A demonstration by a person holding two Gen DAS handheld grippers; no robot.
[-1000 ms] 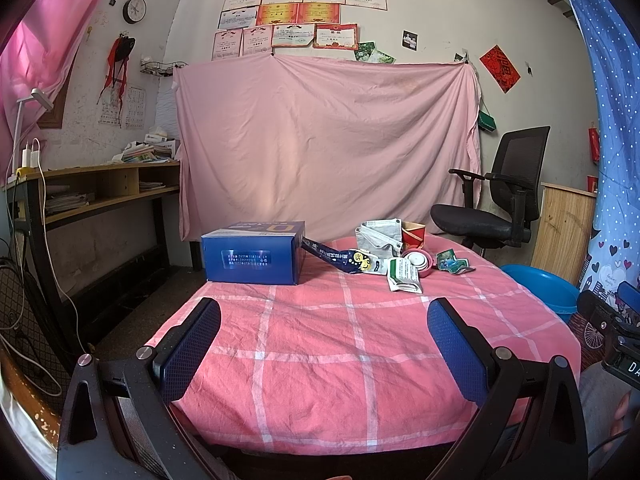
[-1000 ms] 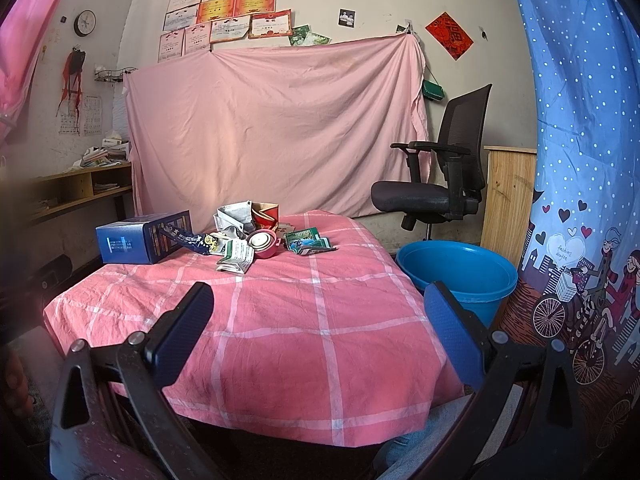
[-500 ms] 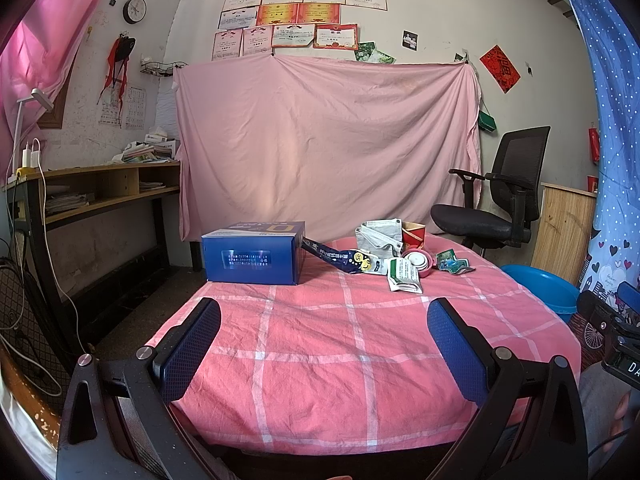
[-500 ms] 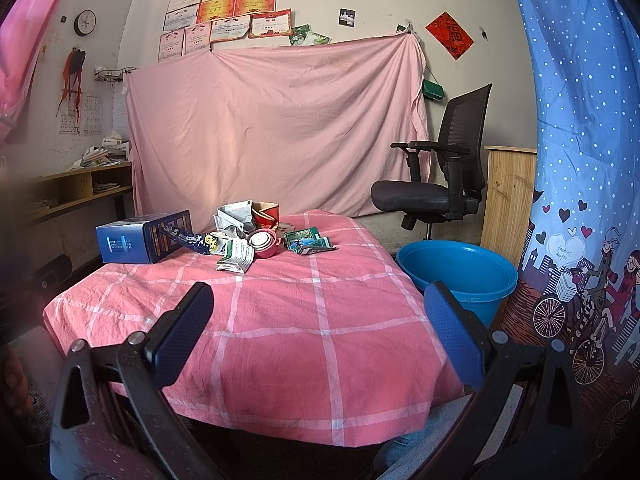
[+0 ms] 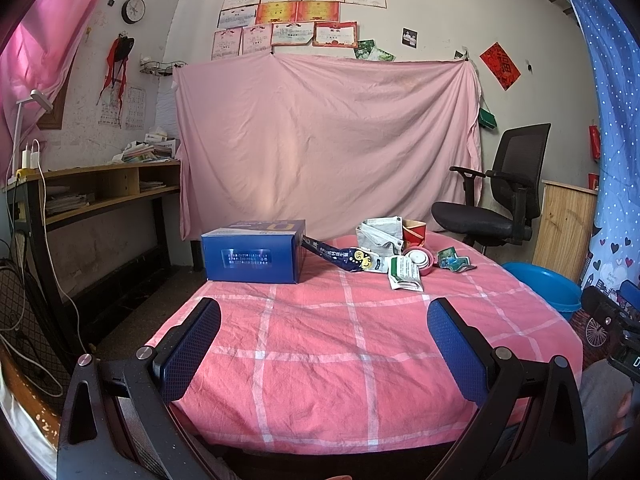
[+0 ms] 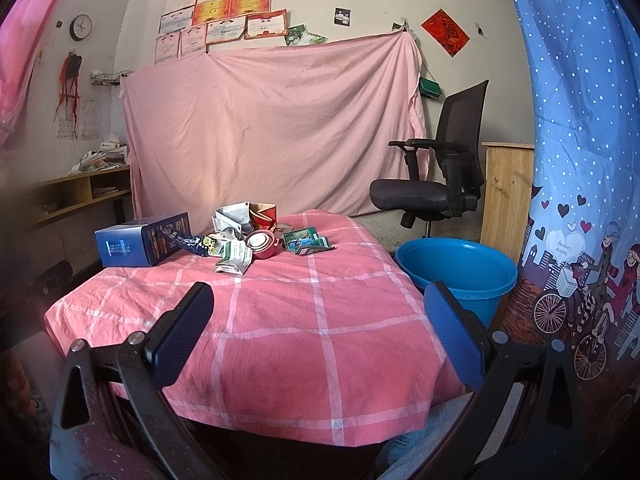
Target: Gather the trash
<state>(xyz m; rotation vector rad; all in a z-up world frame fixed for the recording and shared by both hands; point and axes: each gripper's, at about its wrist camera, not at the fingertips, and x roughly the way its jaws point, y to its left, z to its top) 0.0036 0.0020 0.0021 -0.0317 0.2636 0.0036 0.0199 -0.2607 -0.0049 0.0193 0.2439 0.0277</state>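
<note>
Both grippers hang at the near edge of the table (image 5: 320, 380), jaws wide apart, nothing between them. Left gripper (image 5: 324, 344) faces the far side of the pink checked cloth; right gripper (image 6: 320, 328) does the same from further right.

Trash pile (image 5: 394, 256) sits at the far end of the table, well apart from both sets of jaws, straight ahead and slightly right in the left wrist view, ahead and left of centre in the right wrist view. The pile runs left to right across the table: dark blue snack wrapper (image 5: 340, 255) at the left end, its long axis slanting from the blue box (image 5: 252, 254) down toward the near right; white-green packet (image 5: 405, 273) nearest to the grippers; pink round container (image 5: 419, 259) just behind it; crumpled grey-white paper (image 5: 380, 232) and red carton (image 5: 414, 230) at the far side; green sachets (image 5: 454, 259) at the right end.

Blue bucket (image 6: 456, 268) stands on the floor just off the table's right edge, near the right gripper. Probably the bin.

Judgement: neither arm is clearly nearer the pile; the right one is the better pick since the bucket is on its side. The white-green packet is the first reachable piece, lying flat, so the approach is forward and down with jaws straddling its short side.
</note>
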